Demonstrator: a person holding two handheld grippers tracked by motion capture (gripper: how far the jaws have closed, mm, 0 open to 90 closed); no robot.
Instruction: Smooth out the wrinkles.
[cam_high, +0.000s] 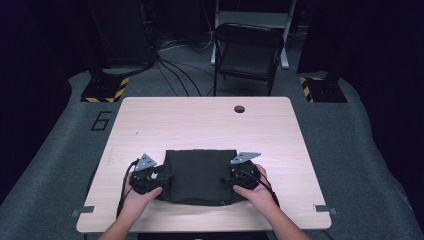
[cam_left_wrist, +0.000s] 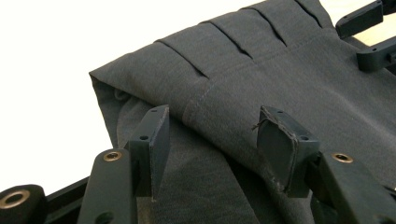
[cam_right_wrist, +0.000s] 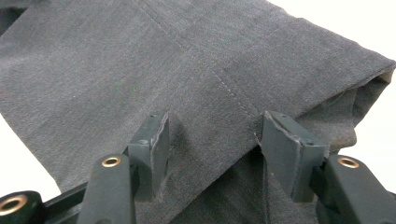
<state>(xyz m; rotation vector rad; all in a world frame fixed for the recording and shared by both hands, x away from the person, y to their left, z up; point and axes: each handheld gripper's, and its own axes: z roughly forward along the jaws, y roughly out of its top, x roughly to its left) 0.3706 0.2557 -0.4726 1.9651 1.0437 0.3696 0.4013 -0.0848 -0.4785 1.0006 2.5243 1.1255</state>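
The dark grey folded woven cloth garment (cam_high: 200, 176) lies flat on the near half of the pale wood-grain rectangular table (cam_high: 210, 122), roughly a rectangle with a slightly curved near edge. In the left gripper view its fabric (cam_left_wrist: 261, 79) shows a fine matte weave, a stitched seam running across it and 4 narrow pleats fanning from that seam; the folded corner at the left has soft stacked layers. In the right gripper view the same cloth (cam_right_wrist: 140, 70) shows a straight line of stitching and a rounded fold at the right, with an under-layer tucked below.

The black hand-held left gripper (cam_high: 148, 177) sits at the garment's left edge and the black hand-held right gripper (cam_high: 243, 176) at its right edge, each held by 1 hand, so the garment lies between the 2 tools. Each gripper's jaws stand apart, astride the cloth's edge, with fabric lying between the worn dark pads (cam_left_wrist: 278, 149) but not pinched.

Beyond the table on the grey carpeted floor stand 1 dark folding metal chair (cam_high: 247, 52) and 2 black bases with yellow-black striped edges (cam_high: 105, 90).
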